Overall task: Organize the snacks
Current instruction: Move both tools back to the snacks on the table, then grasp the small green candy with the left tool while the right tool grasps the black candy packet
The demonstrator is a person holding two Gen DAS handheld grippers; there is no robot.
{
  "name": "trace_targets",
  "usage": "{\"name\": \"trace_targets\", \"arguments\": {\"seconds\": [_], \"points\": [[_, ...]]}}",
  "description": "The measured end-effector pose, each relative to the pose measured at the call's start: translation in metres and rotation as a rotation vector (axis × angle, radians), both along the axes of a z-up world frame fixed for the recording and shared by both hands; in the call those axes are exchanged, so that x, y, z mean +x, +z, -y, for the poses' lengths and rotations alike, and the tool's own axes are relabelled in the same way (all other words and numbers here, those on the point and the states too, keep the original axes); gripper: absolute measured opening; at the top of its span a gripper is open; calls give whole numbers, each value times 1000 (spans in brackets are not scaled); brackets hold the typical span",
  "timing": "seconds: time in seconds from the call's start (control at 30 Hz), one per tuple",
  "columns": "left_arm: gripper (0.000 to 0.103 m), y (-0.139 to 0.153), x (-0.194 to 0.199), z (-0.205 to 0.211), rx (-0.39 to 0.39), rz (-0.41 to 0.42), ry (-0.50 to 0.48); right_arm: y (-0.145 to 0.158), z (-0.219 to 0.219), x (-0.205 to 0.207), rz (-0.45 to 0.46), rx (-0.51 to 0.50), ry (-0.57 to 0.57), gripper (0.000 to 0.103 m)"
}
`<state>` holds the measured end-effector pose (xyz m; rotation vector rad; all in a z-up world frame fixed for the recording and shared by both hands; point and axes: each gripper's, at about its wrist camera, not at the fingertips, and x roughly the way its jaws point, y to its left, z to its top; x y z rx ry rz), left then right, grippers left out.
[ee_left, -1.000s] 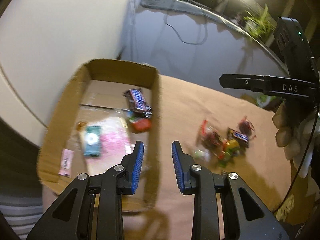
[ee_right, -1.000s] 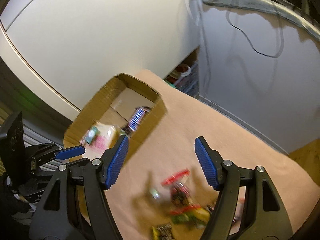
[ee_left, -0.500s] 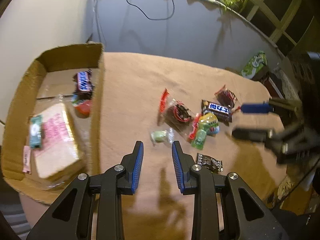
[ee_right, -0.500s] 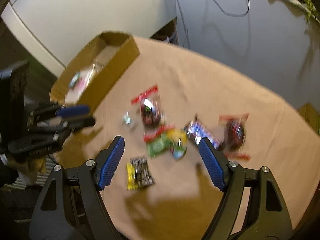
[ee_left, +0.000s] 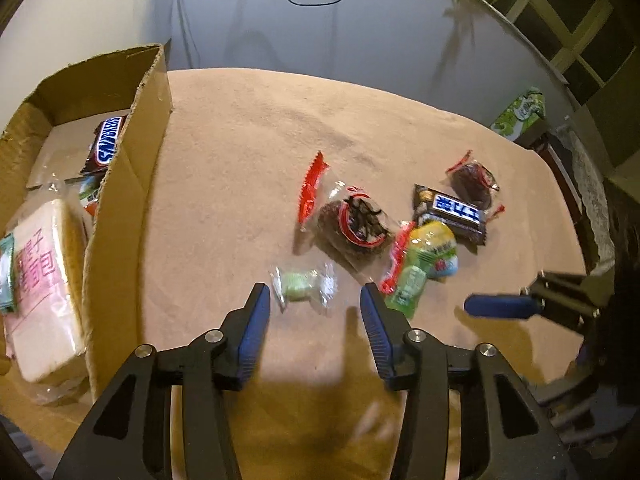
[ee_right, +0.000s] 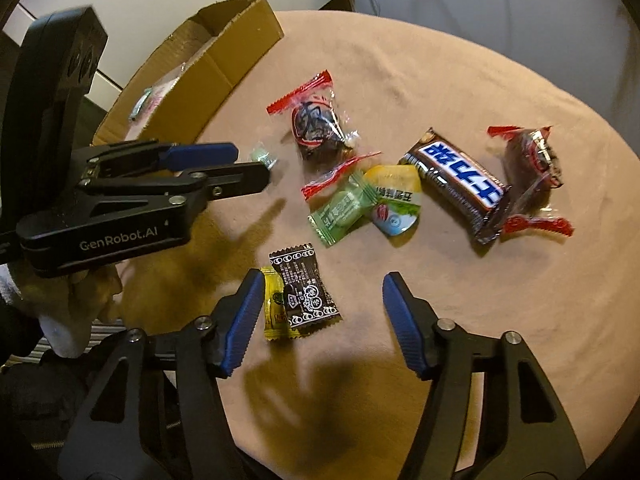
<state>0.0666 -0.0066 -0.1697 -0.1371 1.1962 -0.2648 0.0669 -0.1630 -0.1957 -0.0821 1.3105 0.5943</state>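
A small clear-wrapped green candy (ee_left: pixel 302 286) lies on the tan tablecloth (ee_left: pixel 240 140) just ahead of my left gripper (ee_left: pixel 314 300). Its jaws are opening and nothing is pressed between them. In the right wrist view the left gripper (ee_right: pixel 250 164) hovers over that candy (ee_right: pixel 262 156). My right gripper (ee_right: pixel 323 280) straddles a black candy (ee_right: pixel 306 292) and a yellow one (ee_right: pixel 274 308). Its jaws are closing, and its pads do not squeeze them. A Snickers bar (ee_right: pixel 460 180), green packets (ee_right: pixel 344 210) and two dark plum packets (ee_right: pixel 316 128) lie beyond. The cardboard box (ee_left: pixel 148 120) at left holds a Snickers (ee_left: pixel 106 146) and bread (ee_left: pixel 44 292).
A green carton (ee_left: pixel 520 114) stands beyond the table's right edge. The right gripper's blue pad (ee_left: pixel 496 306) reaches in from the right in the left wrist view. A hand (ee_right: pixel 92 284) holds the left gripper. A wall with a cable rises behind the table.
Both grippers came down closer to the snack pile. The left one swung from over the box to the green candy and widened its jaws; the right one's jaws narrowed.
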Motion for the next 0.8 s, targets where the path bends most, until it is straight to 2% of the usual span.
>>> {"name": "trace_targets", "arguments": {"seconds": [0.13, 0.2, 0.27, 0.33, 0.47, 0.53, 0.8], "points": [[46, -7, 6, 3, -3, -12, 6, -5, -9, -1, -8, -11, 12, 63], [46, -10, 7, 3, 6, -18, 7, -9, -12, 0, -14, -21, 14, 59], [42, -11, 6, 0, 1, -25, 15, -13, -14, 2, -26, -26, 12, 49], [41, -11, 6, -1, 0, -23, 17, -15, -17, 5, -30, -29, 9, 48], [27, -12, 8, -4, 13, -18, 25, -15, -18, 6, -33, -31, 17, 45], [26, -12, 8, -5, 17, -16, 22, -14, -17, 6, -36, -31, 21, 42], [25, -12, 7, -5, 28, -5, 12, -15, -33, 6, -28, -55, 75, 42]]}}
